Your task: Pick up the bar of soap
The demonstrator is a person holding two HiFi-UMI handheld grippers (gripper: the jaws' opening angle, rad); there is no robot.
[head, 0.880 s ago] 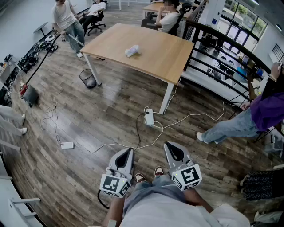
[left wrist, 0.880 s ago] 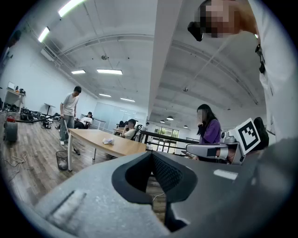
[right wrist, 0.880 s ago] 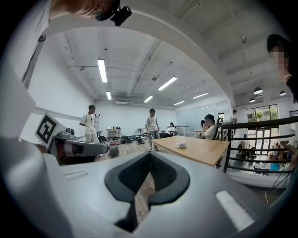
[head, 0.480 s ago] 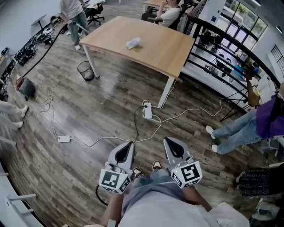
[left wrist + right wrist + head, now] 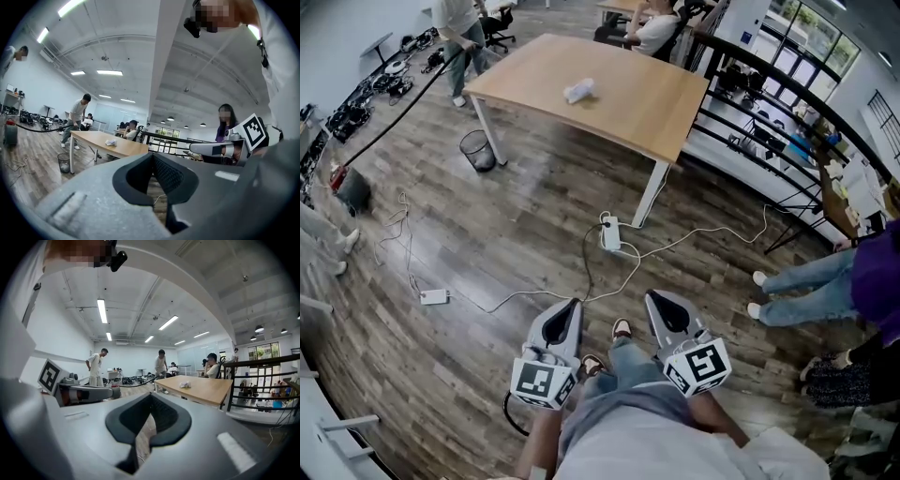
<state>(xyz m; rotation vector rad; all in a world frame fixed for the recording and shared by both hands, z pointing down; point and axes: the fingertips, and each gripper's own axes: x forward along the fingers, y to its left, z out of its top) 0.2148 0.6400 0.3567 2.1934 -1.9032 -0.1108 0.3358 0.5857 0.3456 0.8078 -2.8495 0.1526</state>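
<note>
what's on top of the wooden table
One small white bundle lies on the table, nothing else. What it holds is too small to tell.

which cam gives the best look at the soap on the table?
Head view: it looks down on the soap and shows where it lies on the table. The left gripper view and the right gripper view each show it only as a small white lump, side-on and far off.
</note>
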